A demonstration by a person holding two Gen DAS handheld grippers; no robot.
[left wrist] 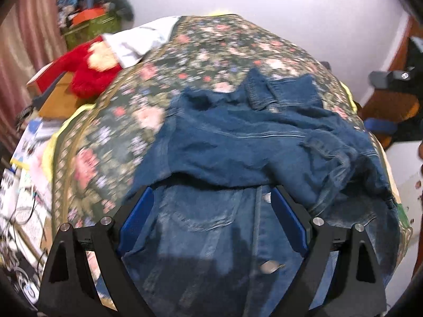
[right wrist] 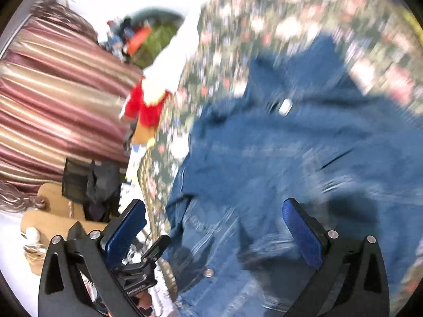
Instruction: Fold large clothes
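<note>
Both hand-held grippers, left [left wrist: 211, 208] and right [right wrist: 214, 227], hang released over the denim jacket's [left wrist: 238, 142] near hem, its bulk stretching far across the bed [left wrist: 211, 42].

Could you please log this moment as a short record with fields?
garment: denim jacket, rumpled, partly folded over itself
surface: floral bedspread
left gripper: open, over the jacket, nothing held
right gripper: open, over the jacket's edge, nothing held
beside bed: red plush toy
image quality: right view motion-blurred

Denim jacket [left wrist: 238, 142] on floral bedspread [left wrist: 201, 50]
</note>
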